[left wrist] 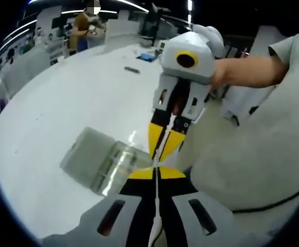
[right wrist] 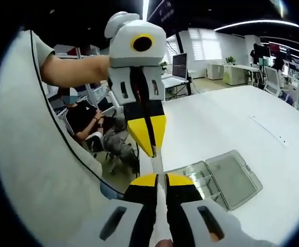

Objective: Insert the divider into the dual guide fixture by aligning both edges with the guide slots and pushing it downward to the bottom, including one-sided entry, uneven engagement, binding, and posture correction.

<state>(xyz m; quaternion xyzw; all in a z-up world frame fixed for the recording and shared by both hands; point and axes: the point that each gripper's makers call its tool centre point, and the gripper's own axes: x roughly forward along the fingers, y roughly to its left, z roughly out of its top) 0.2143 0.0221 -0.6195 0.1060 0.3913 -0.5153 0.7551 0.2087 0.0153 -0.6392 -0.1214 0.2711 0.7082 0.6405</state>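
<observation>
Nearest in the left gripper view, the left gripper [left wrist: 155,174] has its yellow-tipped jaws clenched on the thin edge of the clear divider [left wrist: 154,206], which runs up between them as a pale sliver. The right gripper [left wrist: 166,145] meets it tip to tip from above, jaws likewise pinched on the same sheet; in the right gripper view the divider [right wrist: 157,163] shows as a narrow strip spanning the gap between the two claws.

The broad white table [left wrist: 77,98] lies below, and on it the clear fixture case [left wrist: 99,160] rests open, its lid laid flat beside the slotted tray [right wrist: 193,175].

The divider hangs edge-on above and just beside the tray, both grippers about equally near. It looks unentered; its long axis probably needs squaring to the slots before lowering.
</observation>
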